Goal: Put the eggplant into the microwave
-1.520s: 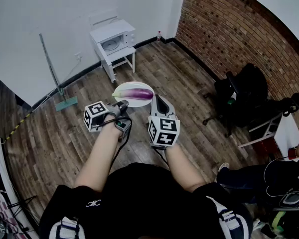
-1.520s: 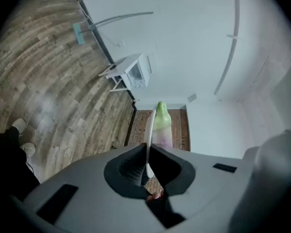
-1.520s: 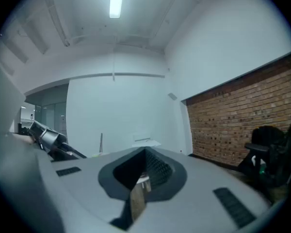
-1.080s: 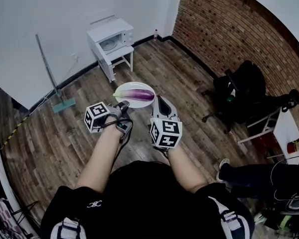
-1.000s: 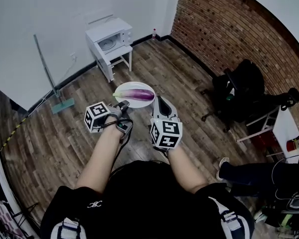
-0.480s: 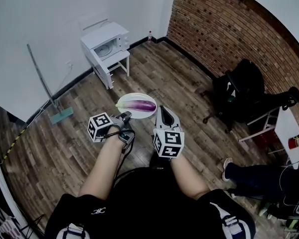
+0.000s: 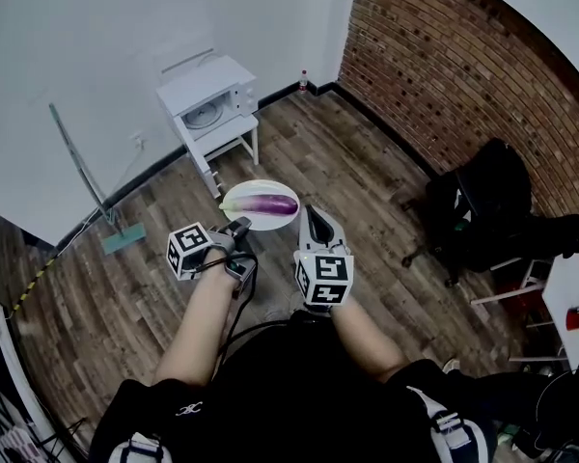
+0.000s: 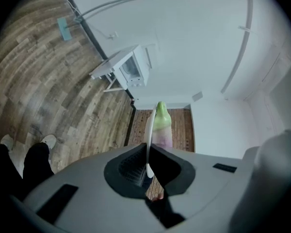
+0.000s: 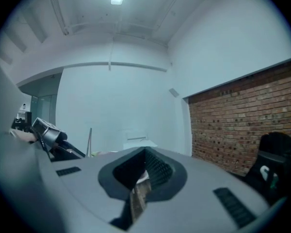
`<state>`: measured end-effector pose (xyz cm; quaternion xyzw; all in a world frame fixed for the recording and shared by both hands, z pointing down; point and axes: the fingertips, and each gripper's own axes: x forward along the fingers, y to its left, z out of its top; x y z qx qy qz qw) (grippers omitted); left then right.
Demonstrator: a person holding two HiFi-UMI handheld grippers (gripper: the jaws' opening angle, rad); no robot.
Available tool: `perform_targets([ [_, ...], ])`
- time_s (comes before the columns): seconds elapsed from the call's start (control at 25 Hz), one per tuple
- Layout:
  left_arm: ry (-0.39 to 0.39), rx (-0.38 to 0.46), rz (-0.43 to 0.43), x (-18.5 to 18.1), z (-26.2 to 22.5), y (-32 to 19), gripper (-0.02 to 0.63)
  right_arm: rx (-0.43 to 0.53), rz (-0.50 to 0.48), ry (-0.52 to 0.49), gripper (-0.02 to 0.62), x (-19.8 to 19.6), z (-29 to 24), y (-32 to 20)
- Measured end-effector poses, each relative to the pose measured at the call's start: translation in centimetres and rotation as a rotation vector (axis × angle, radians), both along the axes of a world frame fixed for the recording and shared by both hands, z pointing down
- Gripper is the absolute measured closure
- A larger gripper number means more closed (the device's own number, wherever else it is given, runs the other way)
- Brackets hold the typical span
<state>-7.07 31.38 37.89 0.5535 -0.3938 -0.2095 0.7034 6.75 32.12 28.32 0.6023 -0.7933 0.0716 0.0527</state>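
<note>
The left claw [image 7: 243, 225] [image 8: 148, 165] is pinching the near-left rim of a white plate [image 7: 261, 221] [image 8: 149, 132]. In its own view the plate runs edge-on straight out from between the jaws, which are closed onto it. The eggplant [image 7: 266, 204] [image 8: 162, 123] lies on this plate just ahead of the claw tips, purple along its body, with its green end toward the left claw's side. The right claw [image 7: 312, 214] [image 9: 140, 181] has its jaws pressed nearly together, leaving only a thin slit. Its tips sit just beside the plate's right rim, and I cannot tell whether they touch it. Well ahead of both claws, slightly to the left, the white microwave [image 7: 213, 97] [image 8: 134, 67] stands on a small white table [image 7: 227, 140] against the wall. A black chair [image 7: 487, 205] is off to the right of the right claw.
</note>
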Motion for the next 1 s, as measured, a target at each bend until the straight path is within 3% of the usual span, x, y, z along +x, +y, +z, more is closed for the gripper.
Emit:
perform_targets([
  [0.48, 0.020, -0.005, -0.068, 6.2, 0.6, -13.8, 0.589, 0.001, -0.097, 0.035, 0.588, 5.6, 0.6, -14.1],
  [0.8, 0.007, 0.011, -0.107, 5.9, 3.1, -17.1, 0.589, -0.034, -0.109, 0.038, 0.588, 6.1, 3.5, -17.6],
  [1.0, -0.010, -0.001, -0.133, 5.4, 2.3, -22.0, 0.589, -0.036, -0.148, 0.005, 0.588, 6.3, 2.3, -22.6],
])
